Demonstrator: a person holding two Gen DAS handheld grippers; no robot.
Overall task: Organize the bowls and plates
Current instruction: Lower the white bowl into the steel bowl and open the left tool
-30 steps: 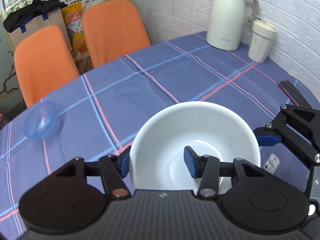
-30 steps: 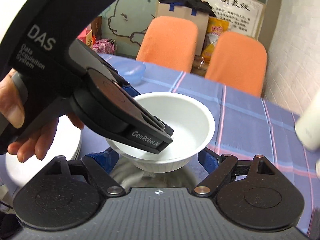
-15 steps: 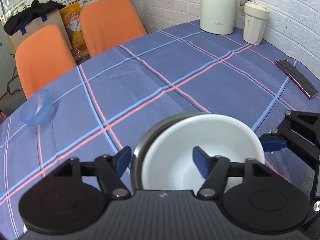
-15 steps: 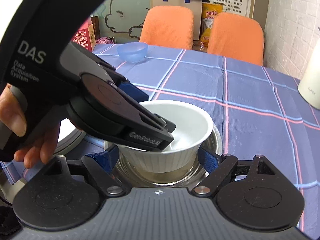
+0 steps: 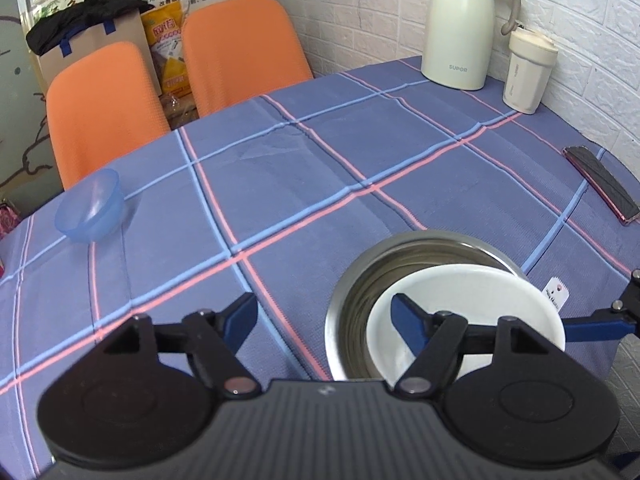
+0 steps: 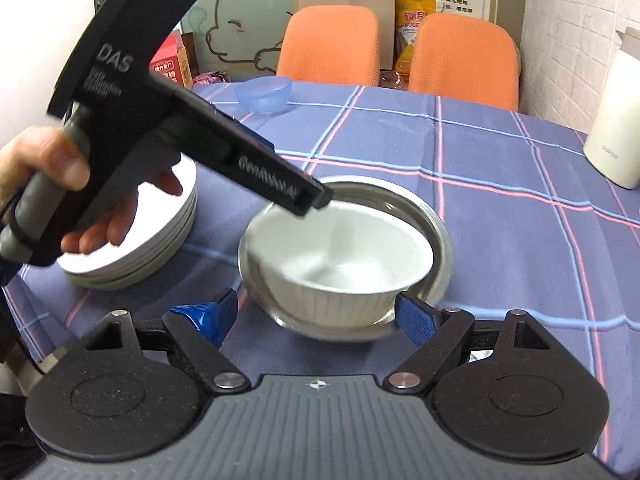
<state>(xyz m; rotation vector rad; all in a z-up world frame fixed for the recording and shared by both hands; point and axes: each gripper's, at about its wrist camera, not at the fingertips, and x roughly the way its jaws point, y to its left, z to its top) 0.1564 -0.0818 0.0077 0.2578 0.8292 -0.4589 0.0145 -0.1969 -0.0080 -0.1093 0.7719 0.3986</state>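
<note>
Blue plastic bowl (image 5: 90,213) far left on bench (image 5: 320,168), well apart from both claws. Stack of white plates (image 6: 132,248) left of the bowls. Left claw (image 5: 324,316) wide, jaws opening, nothing gripped; one blue finger (image 5: 408,322) over the white bowl (image 5: 480,304), the other outside over the cloth. White bowl sits nested in steel bowl (image 5: 360,280), off-centre. Right claw (image 6: 320,318) straddles both bowls at their near side, jaws closing, pads look just clear of the steel rim.
</note>
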